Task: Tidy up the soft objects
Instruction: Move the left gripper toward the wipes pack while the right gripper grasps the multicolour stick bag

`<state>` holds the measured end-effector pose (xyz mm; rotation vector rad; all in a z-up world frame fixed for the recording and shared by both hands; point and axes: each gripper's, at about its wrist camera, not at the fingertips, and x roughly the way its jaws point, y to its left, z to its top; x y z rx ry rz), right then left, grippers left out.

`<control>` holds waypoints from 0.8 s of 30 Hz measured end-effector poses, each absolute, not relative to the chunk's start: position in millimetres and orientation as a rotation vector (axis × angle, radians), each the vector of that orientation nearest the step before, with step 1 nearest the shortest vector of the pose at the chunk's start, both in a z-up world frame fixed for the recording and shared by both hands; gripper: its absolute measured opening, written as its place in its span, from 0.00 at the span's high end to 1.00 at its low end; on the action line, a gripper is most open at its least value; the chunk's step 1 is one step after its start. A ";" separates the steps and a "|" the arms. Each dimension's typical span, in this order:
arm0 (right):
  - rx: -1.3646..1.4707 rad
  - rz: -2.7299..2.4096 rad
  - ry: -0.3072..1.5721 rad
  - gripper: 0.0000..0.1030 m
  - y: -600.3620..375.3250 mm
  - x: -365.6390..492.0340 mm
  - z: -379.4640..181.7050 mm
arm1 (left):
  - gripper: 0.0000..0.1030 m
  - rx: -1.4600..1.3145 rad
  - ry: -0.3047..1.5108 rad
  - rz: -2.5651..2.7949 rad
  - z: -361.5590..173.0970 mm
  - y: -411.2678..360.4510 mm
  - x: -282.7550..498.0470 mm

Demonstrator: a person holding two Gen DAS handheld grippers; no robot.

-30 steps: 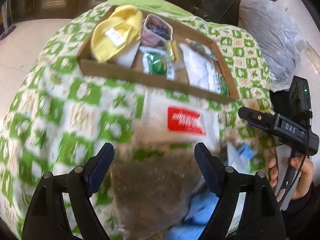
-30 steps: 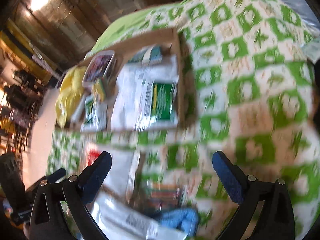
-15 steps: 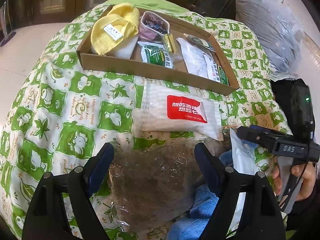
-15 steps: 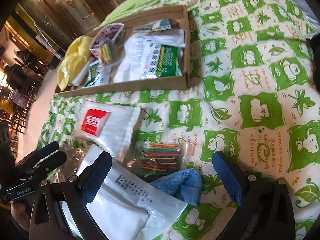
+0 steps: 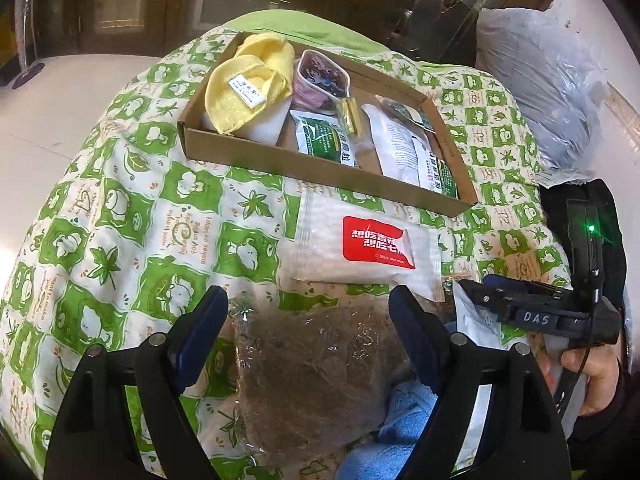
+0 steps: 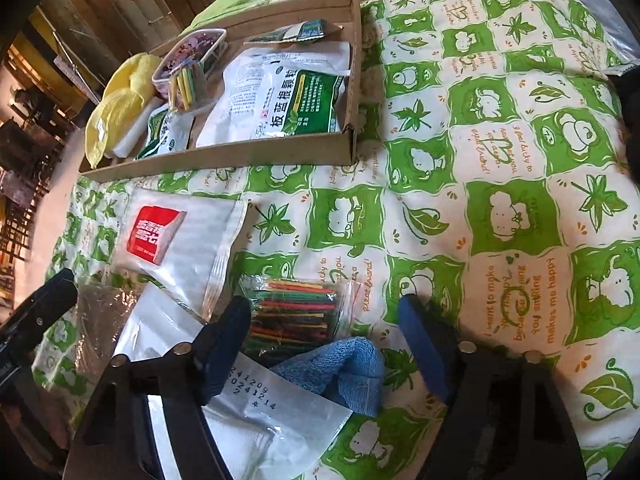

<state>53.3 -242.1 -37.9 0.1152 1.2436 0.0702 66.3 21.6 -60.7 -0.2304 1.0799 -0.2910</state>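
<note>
Left claw [image 5: 308, 320] hangs with its jaws spread wide and gripping nothing, above a clear bag [image 5: 316, 376] of brown matter that lies at the near edge of the green-and-white cloth [image 5: 120, 216]. Right claw [image 6: 324, 332] is likewise spread wide and empty; its left finger [image 6: 224, 344] sits over a white pouch [image 6: 256, 420] printed with digits, and a blue towel [image 6: 344, 368] lies between its two fingers. Touching the towel on its far side is a clear packet of coloured sticks [image 6: 296, 316]. Beyond the brown bag, a white wipes pack [image 5: 360, 252] with a red label lies flat on the cloth, its near edge just beside the bag. Past the pack, toward the far edge of the cloth, stands a shallow cardboard tray [image 5: 320, 168]. At the tray's left end a yellow cloth [image 5: 248, 84] rests on a white item. Next to it a clear tub [image 5: 324, 80] sits tilted, with a small bundle of sticks [image 5: 348, 116] against it. A small green-and-white sachet [image 5: 324, 140] lies near the tray's front wall. A large green-and-white sachet [image 6: 280, 100] fills the right end, and a dark foil packet [image 6: 296, 34] lies at the far right corner. In the left wrist view the right claw's black body [image 5: 560, 312] is gripped by a hand [image 5: 592, 376] at the right edge of the cloth.
</note>
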 end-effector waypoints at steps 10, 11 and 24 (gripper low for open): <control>-0.011 0.086 1.296 0.55 -210.3 66.0 -58.6 | 0.20 -0.224 1.082 -0.297 -61.8 16.3 67.4; 0.017 0.085 1.293 0.64 -215.4 70.1 -58.1 | 0.20 -0.223 1.084 -0.296 -62.0 16.0 67.4; 0.077 0.078 1.253 0.71 -225.3 72.7 -55.1 | 0.20 -0.203 1.096 -0.295 -65.7 12.4 68.2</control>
